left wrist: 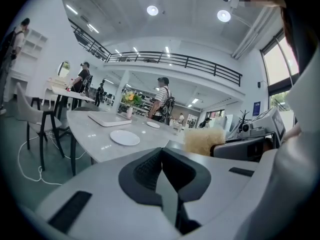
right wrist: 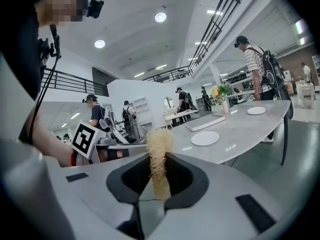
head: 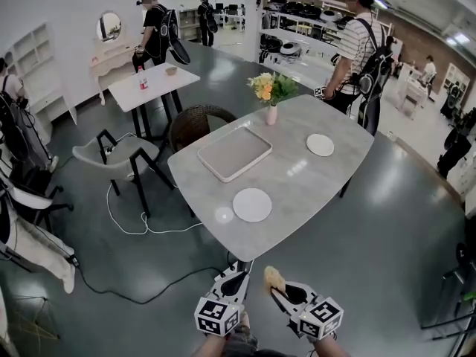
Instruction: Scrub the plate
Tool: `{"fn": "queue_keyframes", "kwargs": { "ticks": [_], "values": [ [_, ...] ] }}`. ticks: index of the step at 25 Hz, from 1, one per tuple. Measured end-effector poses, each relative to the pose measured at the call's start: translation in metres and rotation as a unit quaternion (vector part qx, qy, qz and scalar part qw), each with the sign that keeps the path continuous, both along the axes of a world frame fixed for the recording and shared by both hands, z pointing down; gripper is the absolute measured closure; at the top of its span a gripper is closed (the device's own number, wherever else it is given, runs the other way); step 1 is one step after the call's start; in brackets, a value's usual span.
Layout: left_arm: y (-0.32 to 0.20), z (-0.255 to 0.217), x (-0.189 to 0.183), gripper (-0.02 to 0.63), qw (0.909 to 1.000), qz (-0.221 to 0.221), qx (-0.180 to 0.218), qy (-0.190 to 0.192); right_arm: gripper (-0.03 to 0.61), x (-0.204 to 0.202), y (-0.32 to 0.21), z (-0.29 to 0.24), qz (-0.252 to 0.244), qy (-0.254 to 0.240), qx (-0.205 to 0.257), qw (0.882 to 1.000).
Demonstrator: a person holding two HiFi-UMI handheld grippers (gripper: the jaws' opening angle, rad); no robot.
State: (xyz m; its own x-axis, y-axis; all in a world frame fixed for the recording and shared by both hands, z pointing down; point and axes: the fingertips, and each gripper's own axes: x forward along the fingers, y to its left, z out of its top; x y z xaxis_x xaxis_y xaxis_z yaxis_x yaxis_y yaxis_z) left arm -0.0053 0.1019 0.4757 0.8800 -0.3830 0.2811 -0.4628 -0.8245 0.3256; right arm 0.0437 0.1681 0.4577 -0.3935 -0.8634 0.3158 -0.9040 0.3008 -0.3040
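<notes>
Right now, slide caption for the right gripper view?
Right gripper, jaws shut on a tan fibrous scrubber, faces the grey table and its nearest white plate.

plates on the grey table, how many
2. One plate lies near the table's front edge; the other plate lies far right, beyond the tray. None appears hidden.

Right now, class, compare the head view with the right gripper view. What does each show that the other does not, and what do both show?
Only the head view shows the grey chair and the white cable on the floor. Only the right gripper view shows the ceiling lights and the balcony railing. Both show the table, the tray, the near plate, the far plate, the flowers, and the right gripper with its jaws closed on the scrubber.
</notes>
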Motion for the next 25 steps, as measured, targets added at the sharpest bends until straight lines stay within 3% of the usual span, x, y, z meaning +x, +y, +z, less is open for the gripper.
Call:
{"fn": "queue_keyframes", "kwargs": {
  "ticks": [6,13,17,20,25],
  "values": [
    [-0.044,0.006,0.009,0.6,1.0,0.005,-0.002,0.0,0.502,0.01,-0.044,0.004,0.006,0.012,0.0,1.0],
    [-0.056,0.017,0.018,0.6,0.9996,0.012,-0.024,-0.003,0.502,0.024,-0.051,0.014,0.019,0.007,-0.024,1.0],
    [-0.071,0.019,0.02,0.6,0.9997,0.013,-0.018,-0.008,0.502,0.036,-0.067,0.026,0.018,0.001,-0.036,0.999],
    [-0.086,0.019,0.017,0.6,0.9997,0.013,-0.004,-0.02,0.502,0.036,-0.092,0.034,-0.006,-0.005,-0.04,0.999],
    [-0.125,0.024,0.015,0.6,0.9988,-0.027,-0.011,-0.04,0.502,0.027,-0.149,0.036,-0.081,-0.004,-0.034,0.996]
  ]
}}
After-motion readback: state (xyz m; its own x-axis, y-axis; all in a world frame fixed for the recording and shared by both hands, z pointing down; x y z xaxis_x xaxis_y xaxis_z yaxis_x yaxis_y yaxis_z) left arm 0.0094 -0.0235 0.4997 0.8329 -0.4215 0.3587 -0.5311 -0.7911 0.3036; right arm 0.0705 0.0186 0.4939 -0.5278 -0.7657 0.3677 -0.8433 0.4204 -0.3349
